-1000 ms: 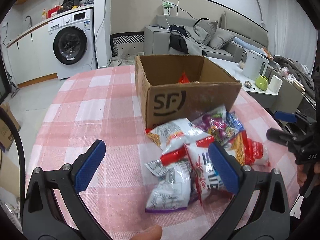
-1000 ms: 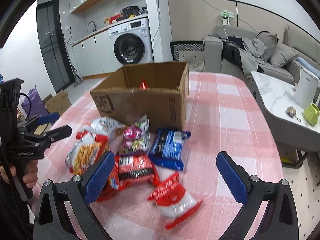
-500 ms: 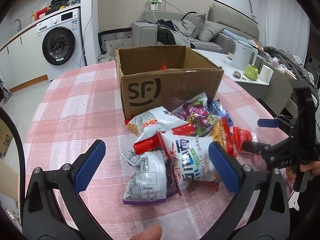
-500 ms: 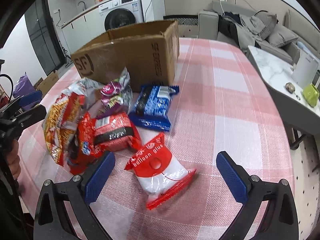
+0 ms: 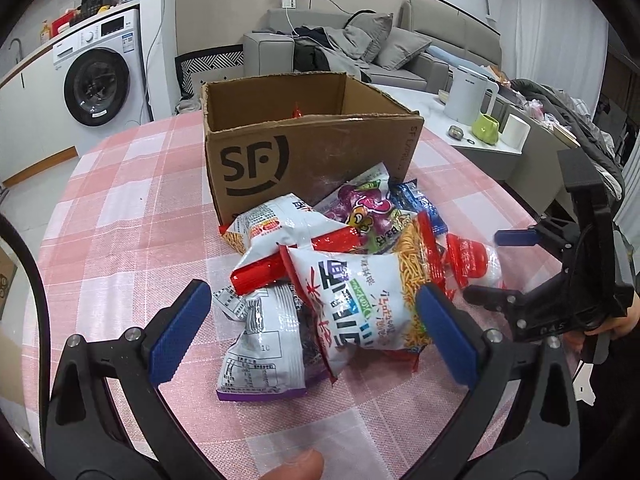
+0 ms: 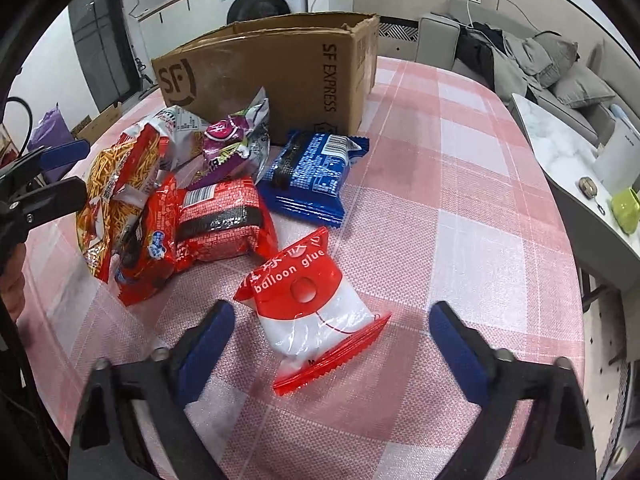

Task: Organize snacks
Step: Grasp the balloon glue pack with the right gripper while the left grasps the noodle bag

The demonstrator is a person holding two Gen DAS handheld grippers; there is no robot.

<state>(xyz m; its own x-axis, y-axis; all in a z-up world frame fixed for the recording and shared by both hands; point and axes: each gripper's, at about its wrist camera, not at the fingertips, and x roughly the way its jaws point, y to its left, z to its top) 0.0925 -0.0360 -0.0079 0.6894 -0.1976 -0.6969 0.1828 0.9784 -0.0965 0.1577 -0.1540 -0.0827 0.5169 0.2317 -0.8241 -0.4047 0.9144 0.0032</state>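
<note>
Right gripper [image 6: 332, 332] lower now, closing round red-white packet [image 6: 316, 304] at frame centre, no contact; left gripper [image 5: 312, 336] open; pickup imminent.

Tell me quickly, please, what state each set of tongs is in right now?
Left tongs: open, holding nothing, over the snack pile.
Right tongs: closing around the balloon glue packet, pads not yet touching.
</note>
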